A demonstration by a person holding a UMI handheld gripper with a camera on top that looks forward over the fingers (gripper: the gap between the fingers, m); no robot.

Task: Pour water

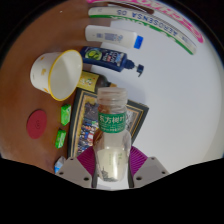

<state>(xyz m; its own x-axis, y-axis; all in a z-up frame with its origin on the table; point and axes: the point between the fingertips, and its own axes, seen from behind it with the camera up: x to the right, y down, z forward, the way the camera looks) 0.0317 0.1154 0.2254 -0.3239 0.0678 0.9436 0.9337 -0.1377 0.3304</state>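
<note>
One clear plastic water bottle, white-capped and wrapped in a green label, stands upright between the two fingers of the gripper, whose pink pads close against its lower body on either side (both appear to press on it). The bottle's cap points away from the camera, toward the middle of the white table.

Just behind the bottle lies a dark book or tray with a yellow edge. Beyond that, slightly to the bottle's left, a pale yellow cup sits tilted with its open mouth facing the camera. Beside the cup, a dark blue tube with a white cap lies flat, and farther off a white bottle with a blue cap lies on its side. At the table's far edge rest printed packages lettered in pink and green.

Left of the fingers, small green packets sit near a red disc on the brown surface.
</note>
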